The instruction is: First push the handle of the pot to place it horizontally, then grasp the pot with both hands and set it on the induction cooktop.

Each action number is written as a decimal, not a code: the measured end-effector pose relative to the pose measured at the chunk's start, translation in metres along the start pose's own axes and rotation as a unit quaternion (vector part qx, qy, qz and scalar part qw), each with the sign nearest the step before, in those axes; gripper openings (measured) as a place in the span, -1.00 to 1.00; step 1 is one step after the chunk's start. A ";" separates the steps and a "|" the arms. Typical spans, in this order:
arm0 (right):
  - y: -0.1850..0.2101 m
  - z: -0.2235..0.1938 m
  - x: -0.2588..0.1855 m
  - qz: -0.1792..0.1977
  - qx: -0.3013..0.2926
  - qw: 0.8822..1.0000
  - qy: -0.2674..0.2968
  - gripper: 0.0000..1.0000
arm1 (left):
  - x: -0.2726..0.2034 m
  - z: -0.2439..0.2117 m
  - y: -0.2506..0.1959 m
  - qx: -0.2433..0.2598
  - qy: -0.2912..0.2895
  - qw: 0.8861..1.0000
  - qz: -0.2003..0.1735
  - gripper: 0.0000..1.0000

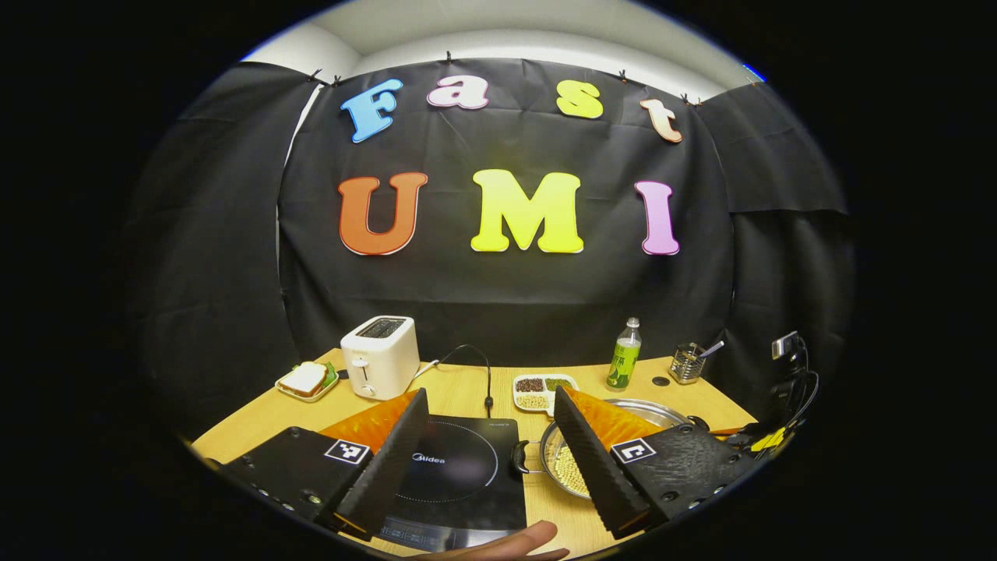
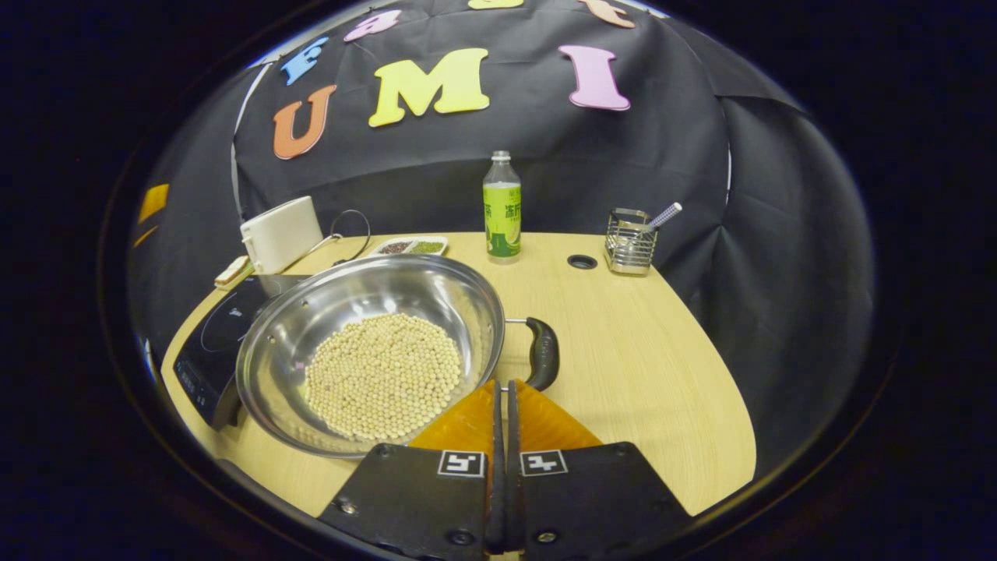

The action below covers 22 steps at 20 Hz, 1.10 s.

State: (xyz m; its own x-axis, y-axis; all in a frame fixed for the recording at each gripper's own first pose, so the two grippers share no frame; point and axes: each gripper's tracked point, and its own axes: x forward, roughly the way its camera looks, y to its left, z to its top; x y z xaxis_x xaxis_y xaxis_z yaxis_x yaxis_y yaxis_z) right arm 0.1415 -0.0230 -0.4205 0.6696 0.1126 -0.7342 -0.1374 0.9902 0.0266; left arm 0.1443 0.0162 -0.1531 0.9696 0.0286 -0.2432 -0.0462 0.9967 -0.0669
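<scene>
- The right gripper (image 2: 503, 386) has its fingers pressed together with nothing between, just beside the pot handle (image 2: 541, 352).
- The left gripper (image 1: 491, 417) is spread wide above the induction cooktop (image 1: 459, 475).
- The pot (image 2: 366, 351), with pale beans inside, stands on the table (image 2: 646, 366), touching the cooktop's edge.

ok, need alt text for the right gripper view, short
A steel pot holding pale beans sits on a wooden table, its dark side handle just ahead of the shut right hand-held gripper. An induction cooktop lies left of the pot; a toaster, green-labelled bottle and wire utensil holder stand behind.
</scene>
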 end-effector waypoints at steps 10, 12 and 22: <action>0.006 0.033 -0.015 0.017 0.010 0.999 -0.030 -0.98 | 0.035 -0.042 -0.030 0.002 0.061 0.998 -0.027 0.94; 0.007 0.036 -0.012 0.020 0.009 0.999 -0.030 -0.92 | 0.042 -0.058 -0.040 -0.004 0.085 0.996 -0.039 0.94; -0.002 0.044 0.010 -0.002 0.012 1.000 -0.011 0.89 | 0.071 -0.114 -0.066 -0.023 0.185 0.981 -0.061 0.94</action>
State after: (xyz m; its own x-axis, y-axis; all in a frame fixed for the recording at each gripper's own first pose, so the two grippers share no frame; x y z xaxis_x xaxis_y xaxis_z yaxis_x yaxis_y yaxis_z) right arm 0.1804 -0.0200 -0.3983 0.6863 0.1104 -0.7189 -0.1169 0.9923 0.0407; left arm 0.1889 -0.0563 -0.2766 0.8156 -0.1292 -0.5640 0.0466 0.9863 -0.1584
